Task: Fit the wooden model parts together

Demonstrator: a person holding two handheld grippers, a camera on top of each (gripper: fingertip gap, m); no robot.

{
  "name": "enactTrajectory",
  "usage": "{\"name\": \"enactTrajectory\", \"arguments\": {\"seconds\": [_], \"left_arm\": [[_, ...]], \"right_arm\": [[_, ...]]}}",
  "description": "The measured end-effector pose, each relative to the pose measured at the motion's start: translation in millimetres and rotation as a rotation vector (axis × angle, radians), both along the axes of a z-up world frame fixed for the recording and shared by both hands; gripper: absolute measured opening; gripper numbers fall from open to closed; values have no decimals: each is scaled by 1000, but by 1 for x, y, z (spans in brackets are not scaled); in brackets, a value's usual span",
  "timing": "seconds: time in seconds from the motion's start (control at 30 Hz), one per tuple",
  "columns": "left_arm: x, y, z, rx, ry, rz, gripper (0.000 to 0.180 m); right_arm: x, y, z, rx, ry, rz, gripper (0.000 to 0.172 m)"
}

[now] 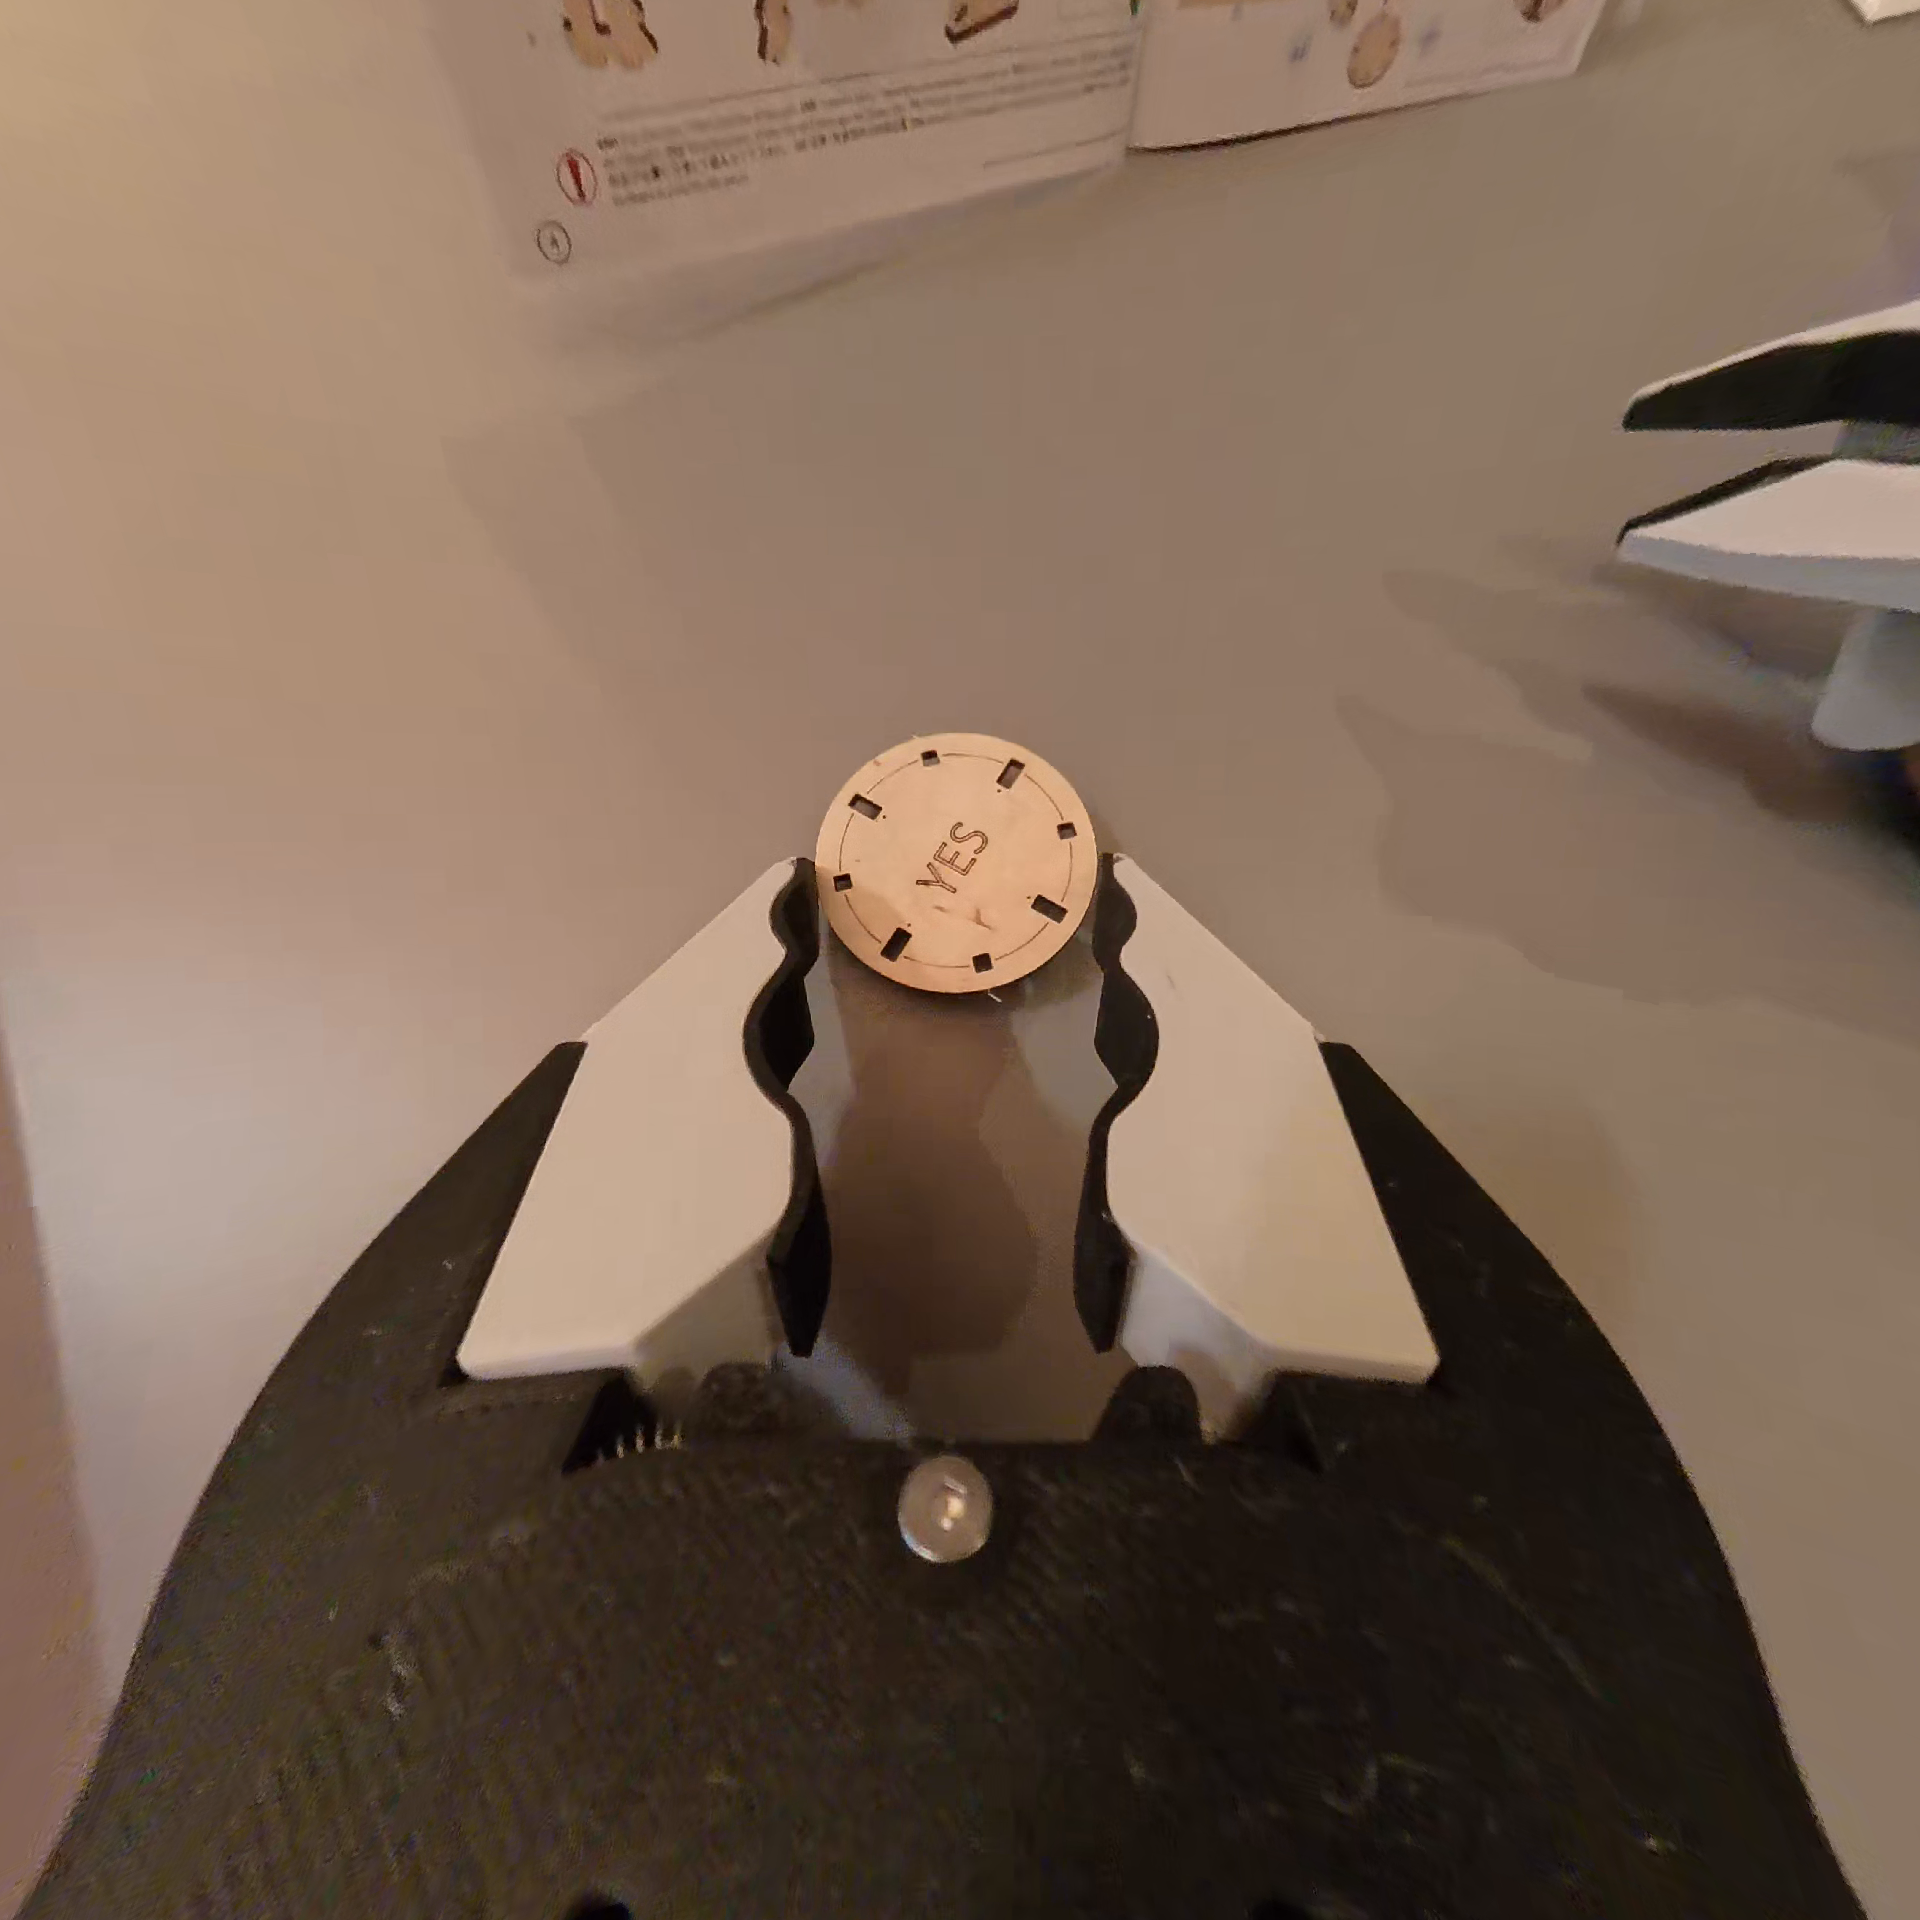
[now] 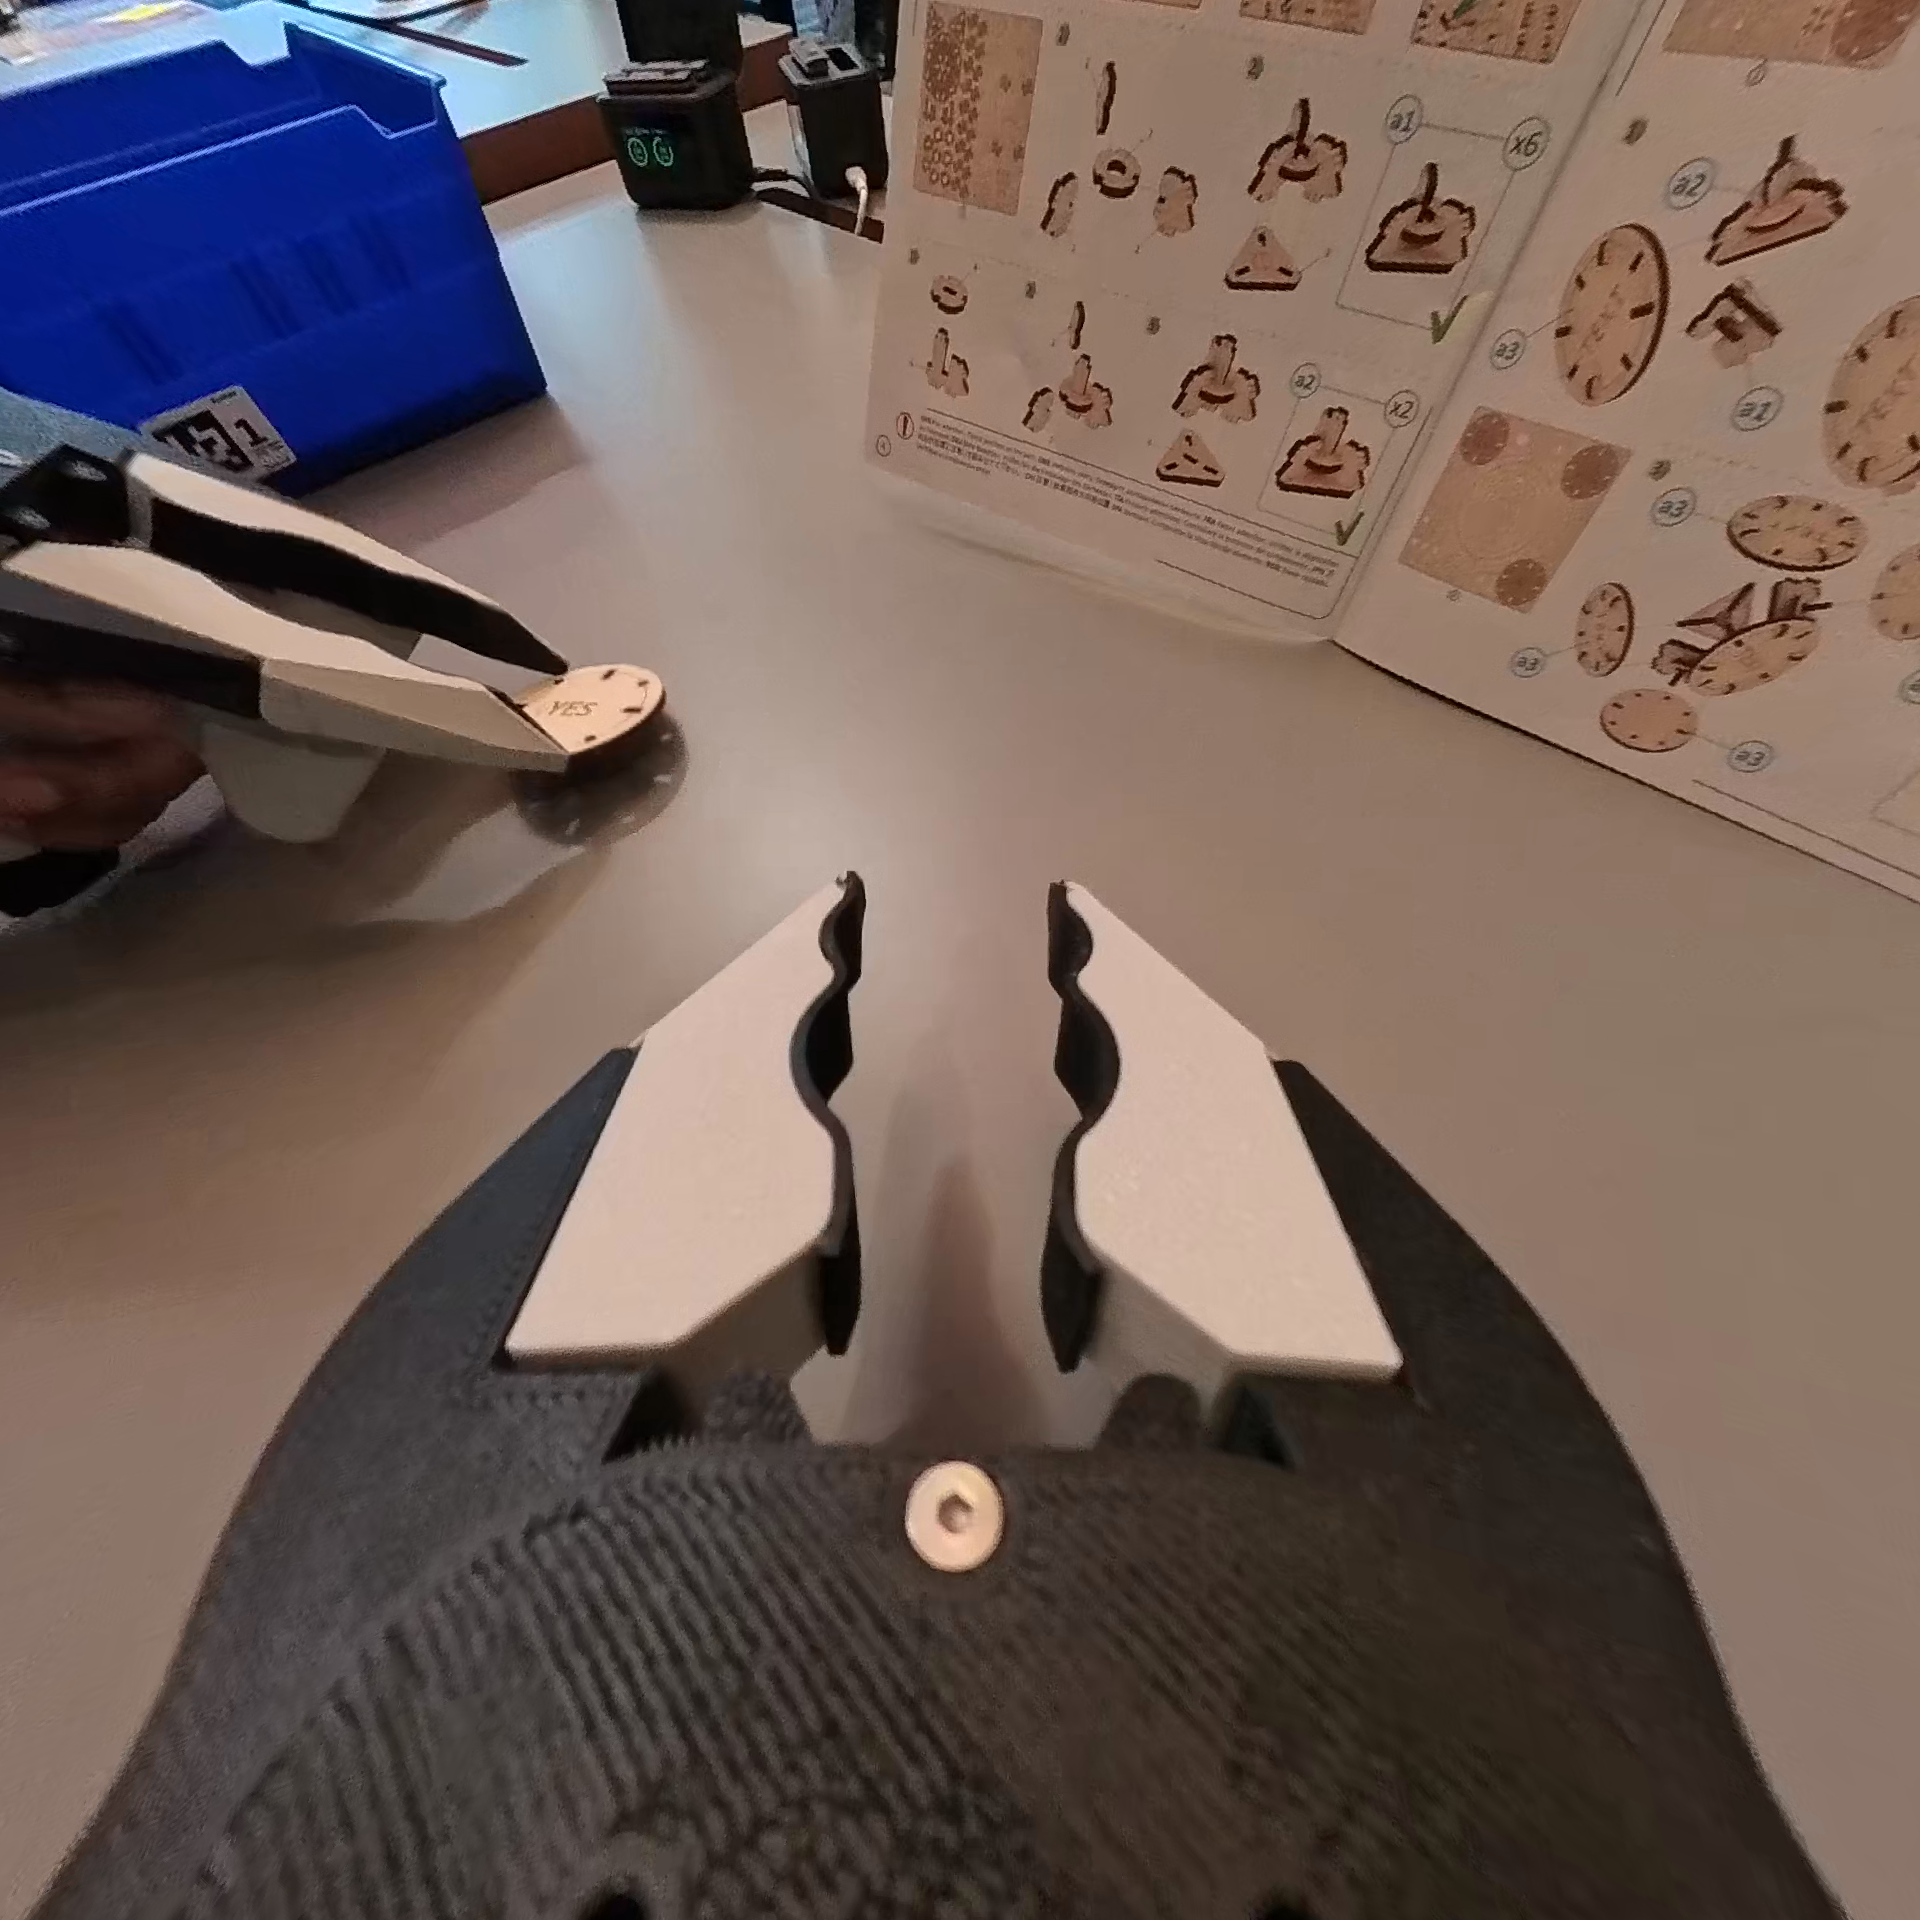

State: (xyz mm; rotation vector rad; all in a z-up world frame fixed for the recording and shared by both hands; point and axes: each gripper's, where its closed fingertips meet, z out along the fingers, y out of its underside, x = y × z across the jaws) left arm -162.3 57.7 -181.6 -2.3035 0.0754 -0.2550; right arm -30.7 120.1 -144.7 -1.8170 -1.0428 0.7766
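My left gripper [image 1: 956, 871] is shut on a round, light wooden disc [image 1: 956, 862] with small slots around its rim. Both fingertips press on its edges. The right wrist view shows this gripper [image 2: 551, 717] holding the disc [image 2: 608, 701] flat, a little above the grey table [image 2: 935, 644], with the disc's shadow beneath it. My right gripper [image 2: 951, 888] is open and empty over bare table, to the right of the disc. It also shows at the right edge of the left wrist view [image 1: 1626, 478].
An open instruction booklet [image 2: 1351, 312] with pictures of wooden parts lies at the far right; it also shows at the top of the left wrist view [image 1: 810, 114]. A blue plastic bin [image 2: 239, 239] stands at the far left. Two black devices [image 2: 686, 135] stand behind.
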Motion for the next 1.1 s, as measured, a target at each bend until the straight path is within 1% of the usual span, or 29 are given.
{"name": "enactTrajectory", "arguments": {"seconds": [0.07, 0.2, 0.6, 1.1], "left_arm": [[3, 0, 1, 10, 4, -13, 54], [2, 0, -3, 16, 64, -25, 54], [8, -2, 0, 36, 65, -43, 53], [8, -2, -2, 22, 71, -43, 53]], "right_arm": [[-1, -1, -1, 4, -12, 6, 35], [-2, -2, -2, 11, -19, 9, 35], [-1, -1, -2, 3, -12, 9, 35], [-2, -3, -2, 21, -25, 11, 35]]}}
